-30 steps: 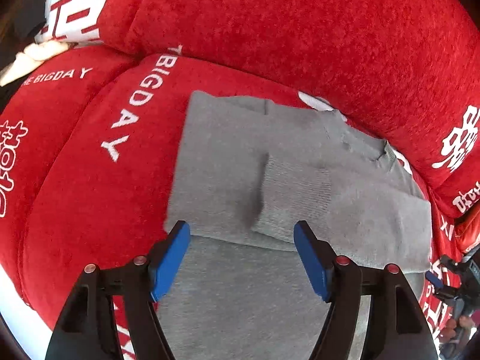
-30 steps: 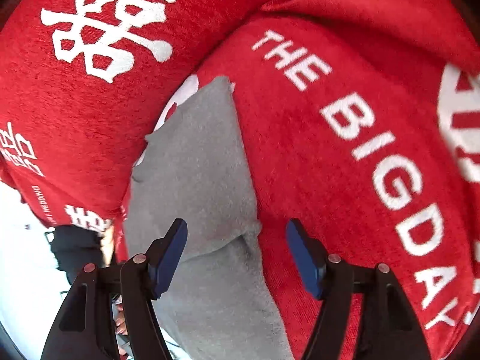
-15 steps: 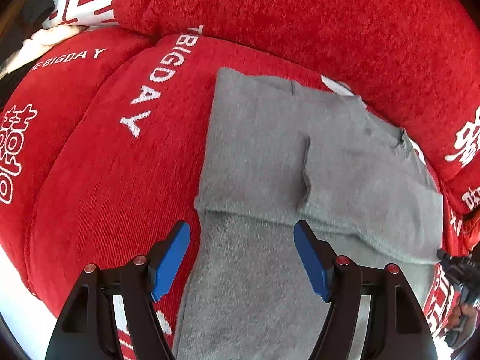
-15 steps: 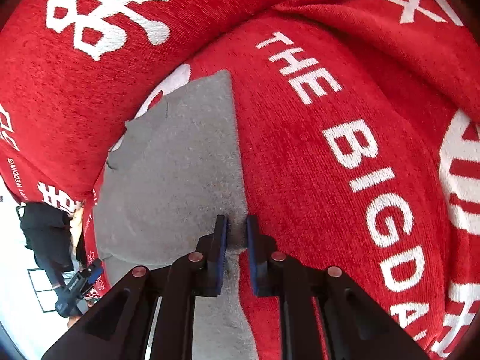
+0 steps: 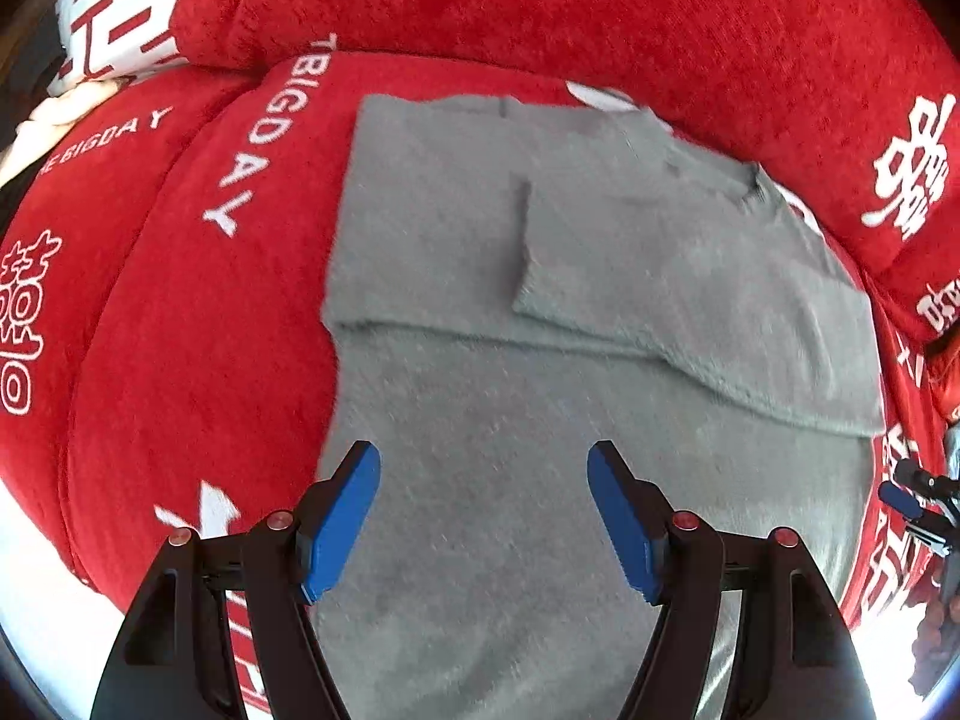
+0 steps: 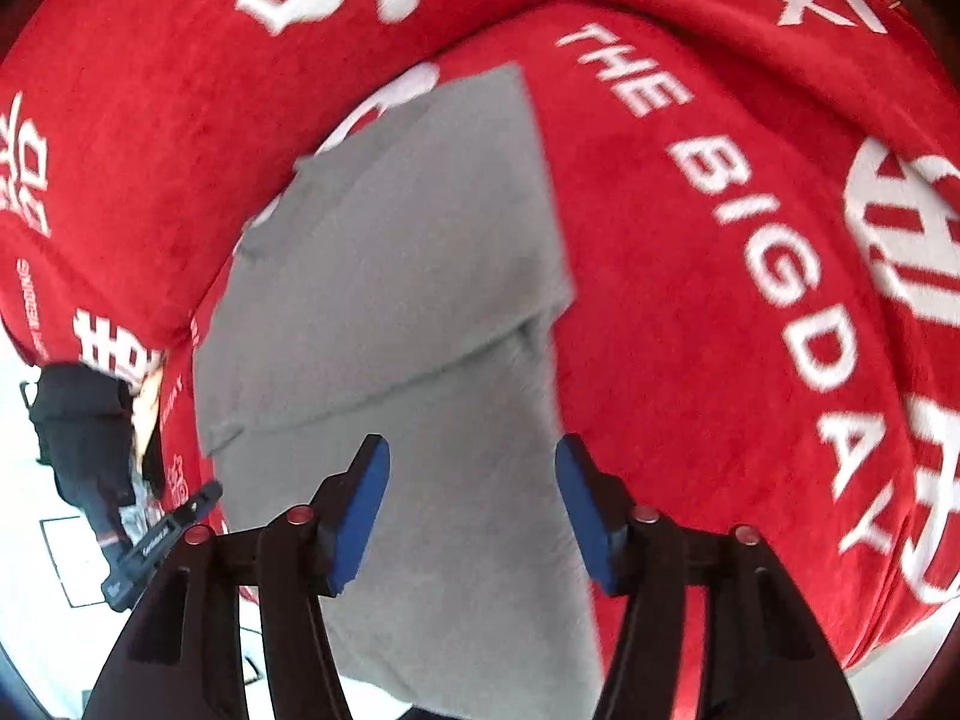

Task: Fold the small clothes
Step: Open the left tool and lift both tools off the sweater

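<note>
L gripper (image 5: 483, 516): jaws wide apart, empty | R gripper (image 6: 471, 507): jaws wide apart, empty

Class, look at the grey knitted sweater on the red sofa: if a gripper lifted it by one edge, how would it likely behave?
The grey sweater would probably droop: its folded layers lie limp, following the red sofa cushion. Its fuzzy knit likely grips the blue pads rather than slipping. Lifted by one edge, the fold may fall open.

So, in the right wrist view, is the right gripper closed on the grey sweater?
No, the right gripper is open, its blue pads apart above the grey sweater.
</note>
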### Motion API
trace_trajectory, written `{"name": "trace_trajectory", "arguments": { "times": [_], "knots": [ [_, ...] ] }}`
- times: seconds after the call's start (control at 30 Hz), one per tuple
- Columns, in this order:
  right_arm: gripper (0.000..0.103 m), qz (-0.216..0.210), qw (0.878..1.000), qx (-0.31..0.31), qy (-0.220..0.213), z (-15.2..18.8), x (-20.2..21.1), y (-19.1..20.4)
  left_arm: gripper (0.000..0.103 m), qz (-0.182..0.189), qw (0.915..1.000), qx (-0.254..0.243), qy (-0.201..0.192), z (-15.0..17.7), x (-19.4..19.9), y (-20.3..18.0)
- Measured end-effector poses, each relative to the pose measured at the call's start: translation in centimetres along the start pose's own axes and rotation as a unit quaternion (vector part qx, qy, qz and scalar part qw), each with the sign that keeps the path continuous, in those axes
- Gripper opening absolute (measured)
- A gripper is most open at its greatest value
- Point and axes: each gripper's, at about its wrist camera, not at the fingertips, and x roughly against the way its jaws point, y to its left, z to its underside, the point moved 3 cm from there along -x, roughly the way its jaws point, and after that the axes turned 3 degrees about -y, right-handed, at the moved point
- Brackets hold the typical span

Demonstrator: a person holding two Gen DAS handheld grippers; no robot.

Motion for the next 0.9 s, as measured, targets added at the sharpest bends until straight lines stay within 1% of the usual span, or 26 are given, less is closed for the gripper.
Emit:
{"name": "trace_trajectory", "arguments": {
  "times": [0.1,0.2,0.27,0.37,0.47,0.57,0.67,0.7,0.8,0.9],
  "knots": [
    [0.068,-0.003,1.000,0.007,0.016,1.6,-0.8,1.5,0.073,0.002,0.9998,-0.001,0.017,0.9,-0.1,-0.5],
    [0.068,-0.011,0.999,0.006,0.036,3.5,-1.7,2.8,0.073,-0.006,0.9995,-0.014,0.027,1.8,0.1,-0.9],
    [0.071,-0.014,0.999,0.004,0.051,4.9,-2.4,3.9,0.073,-0.009,0.9992,-0.023,0.031,2.5,0.5,-1.0],
    [0.079,-0.016,0.998,0.007,0.058,6.8,-3.0,5.6,0.073,0.000,0.9988,-0.032,0.038,3.4,1.2,-0.9],
    [0.081,-0.021,0.998,0.011,0.054,8.1,-3.2,7.1,0.073,0.001,0.9980,-0.046,0.043,4.1,1.9,-0.5],
    [0.085,-0.034,0.999,0.004,0.039,9.0,-3.5,8.5,0.073,0.009,0.9972,-0.060,0.045,4.7,2.7,0.2],
    [0.096,-0.040,0.999,0.000,0.018,9.7,-3.4,9.7,0.073,0.015,0.9959,-0.075,0.048,5.1,3.1,0.8],
    [0.103,-0.045,0.999,-0.001,0.013,9.9,-3.5,10.2,0.073,0.017,0.9956,-0.078,0.050,5.2,3.2,1.1],
    [0.103,-0.042,0.999,-0.014,0.004,10.2,-3.6,11.4,0.073,0.026,0.9944,-0.087,0.054,5.4,3.6,1.8],
    [0.103,-0.047,0.998,-0.039,0.009,10.5,-4.1,12.1,0.073,0.033,0.9935,-0.096,0.051,5.4,4.1,2.2]
  ]
}}
